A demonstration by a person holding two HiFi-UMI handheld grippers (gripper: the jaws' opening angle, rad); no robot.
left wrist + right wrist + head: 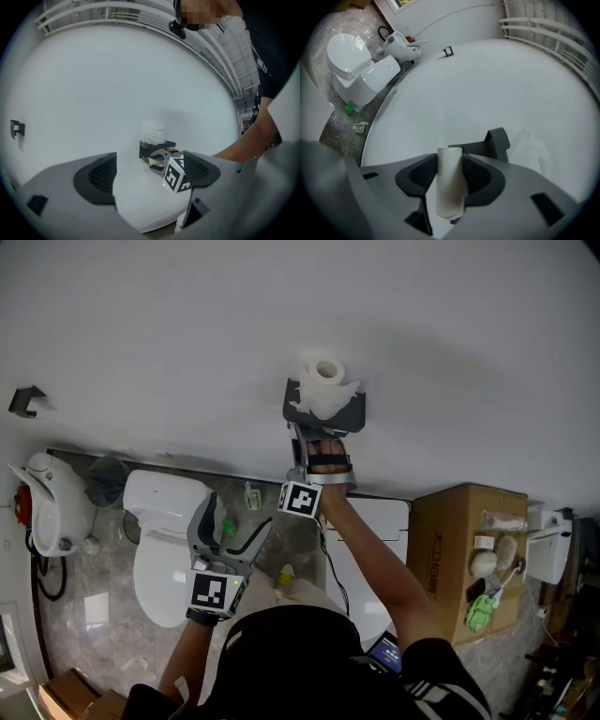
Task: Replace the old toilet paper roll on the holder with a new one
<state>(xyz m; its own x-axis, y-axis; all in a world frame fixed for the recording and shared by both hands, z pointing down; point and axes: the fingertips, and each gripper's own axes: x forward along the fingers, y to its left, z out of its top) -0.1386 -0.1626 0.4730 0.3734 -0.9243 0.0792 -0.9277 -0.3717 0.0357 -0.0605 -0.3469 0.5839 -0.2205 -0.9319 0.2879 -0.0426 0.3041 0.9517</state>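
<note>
Two claws are in view, both in front of a plain white wall (pixel 187 324). The right claw (pixel 450 171) is pinching an empty cardboard tube (pixel 450 185); both pads press on its sides, and the tube stands roughly upright between them. This claw is raised to the dark grey holder (pixel 325 414) fixed on the wall, with the tube just under the holder's shelf. Whether the tube still sits on the holder's bar cannot be told. A full white paper roll (pixel 323 374) stands on top of the holder, with a loose sheet hanging over the front edge. The left claw (pixel 234 526) is held lower and well back from the holder, jaws spread, with nothing between them. Below on the floor are a white toilet (pixel 164 540) and, off to the right, a cardboard box (pixel 450 549) with small items on its top.
</note>
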